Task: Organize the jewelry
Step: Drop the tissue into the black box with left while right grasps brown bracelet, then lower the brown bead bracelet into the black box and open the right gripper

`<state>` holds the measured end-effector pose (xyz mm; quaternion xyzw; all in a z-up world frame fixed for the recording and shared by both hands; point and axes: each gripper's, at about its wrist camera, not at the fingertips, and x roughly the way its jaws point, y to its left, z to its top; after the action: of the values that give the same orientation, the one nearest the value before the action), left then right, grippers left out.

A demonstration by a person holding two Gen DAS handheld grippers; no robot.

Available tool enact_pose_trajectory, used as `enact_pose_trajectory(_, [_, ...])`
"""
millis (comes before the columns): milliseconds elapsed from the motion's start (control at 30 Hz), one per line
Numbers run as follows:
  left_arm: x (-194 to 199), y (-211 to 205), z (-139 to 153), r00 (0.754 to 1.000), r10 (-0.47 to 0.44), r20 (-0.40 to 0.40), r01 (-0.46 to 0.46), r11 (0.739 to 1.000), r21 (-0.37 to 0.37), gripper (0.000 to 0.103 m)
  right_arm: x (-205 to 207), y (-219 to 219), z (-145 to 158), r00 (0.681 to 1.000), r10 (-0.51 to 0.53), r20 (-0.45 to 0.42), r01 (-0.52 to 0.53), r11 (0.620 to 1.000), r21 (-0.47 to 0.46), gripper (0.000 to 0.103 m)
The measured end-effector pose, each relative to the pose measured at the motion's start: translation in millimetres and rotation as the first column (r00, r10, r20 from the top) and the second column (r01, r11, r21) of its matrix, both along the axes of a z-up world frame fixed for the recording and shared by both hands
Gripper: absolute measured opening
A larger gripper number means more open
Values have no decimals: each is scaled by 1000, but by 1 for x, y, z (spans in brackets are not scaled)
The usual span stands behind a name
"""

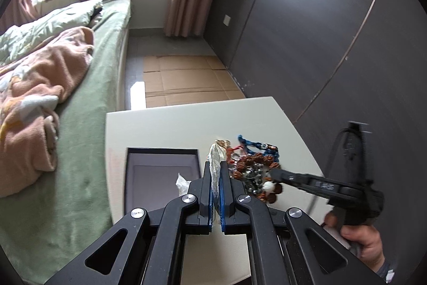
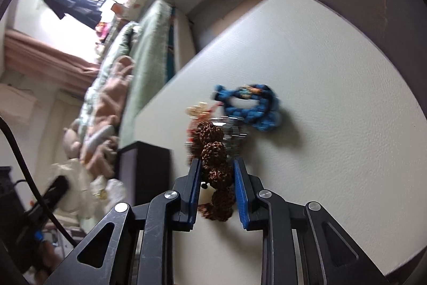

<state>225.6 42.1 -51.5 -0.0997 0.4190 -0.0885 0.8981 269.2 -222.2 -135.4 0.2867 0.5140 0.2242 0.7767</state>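
My left gripper (image 1: 216,164) is shut on a small clear plastic bag (image 1: 215,163) with a gold piece at its top, held above the white table (image 1: 170,127). An open dark jewelry box (image 1: 160,172) lies just left of it. A heap of jewelry sits to the right: a brown seed-bead bracelet (image 1: 253,163), a blue braided bracelet (image 1: 256,147) and silvery beads. My right gripper (image 2: 217,164) is closed around the brown seed-bead bracelet (image 2: 214,151), its jaws touching the beads. The blue braided bracelet (image 2: 252,106) lies beyond it on the table (image 2: 320,98).
A bed with green sheet (image 1: 88,124) and pink blanket (image 1: 40,87) borders the table's left. Dark wardrobe doors (image 1: 333,31) stand on the right. Flattened cardboard (image 1: 186,82) lies on the floor beyond the table. A crumpled plastic scrap (image 1: 182,182) rests in the box.
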Motion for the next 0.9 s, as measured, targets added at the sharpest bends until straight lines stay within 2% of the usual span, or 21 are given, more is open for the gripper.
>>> enact_pose_trajectory(200, [-6, 18, 4, 999, 39, 4, -39, 999, 1, 3, -10, 20, 36, 995, 50, 85, -54, 997, 46, 25])
enact_pose_trajectory(233, [-6, 21, 4, 999, 44, 4, -44, 999, 1, 3, -11, 24, 43, 994, 55, 97, -61, 997, 54, 20])
enact_pose_trajectory(333, [-7, 28, 4, 998, 59, 8, -59, 998, -1, 3, -11, 34, 59, 989, 73, 128, -82, 994, 72, 20])
enact_pose_trajectory(567, [5, 44, -3, 994, 111, -1, -111, 992, -63, 3, -3, 58, 92, 977, 94, 193, -122, 983, 139, 20])
enact_pose_trajectory(633, [10, 49, -11, 992, 126, -24, -128, 986, -105, 4, 1, 62, 95, 977, 86, 196, -119, 980, 160, 20])
enact_pose_trajectory(700, [18, 52, -22, 987, 135, -82, -146, 979, -145, 4, 5, 65, 95, 977, 77, 199, -115, 976, 187, 20])
enact_pose_trajectory(767, [24, 51, -33, 984, 127, -126, -145, 978, -151, 6, 8, 67, 94, 976, 70, 204, -112, 973, 203, 20])
enact_pose_trajectory(800, [25, 51, -37, 983, 123, -139, -143, 980, -141, 18, 9, 68, 92, 976, 70, 206, -114, 971, 210, 20])
enact_pose_trajectory(833, [25, 51, -40, 982, 121, -143, -141, 981, -137, 45, 8, 69, 89, 976, 71, 207, -116, 970, 214, 20])
enact_pose_trajectory(900, [21, 56, -43, 982, 131, -133, -150, 978, -145, 80, 7, 71, 80, 977, 76, 197, -122, 966, 230, 20])
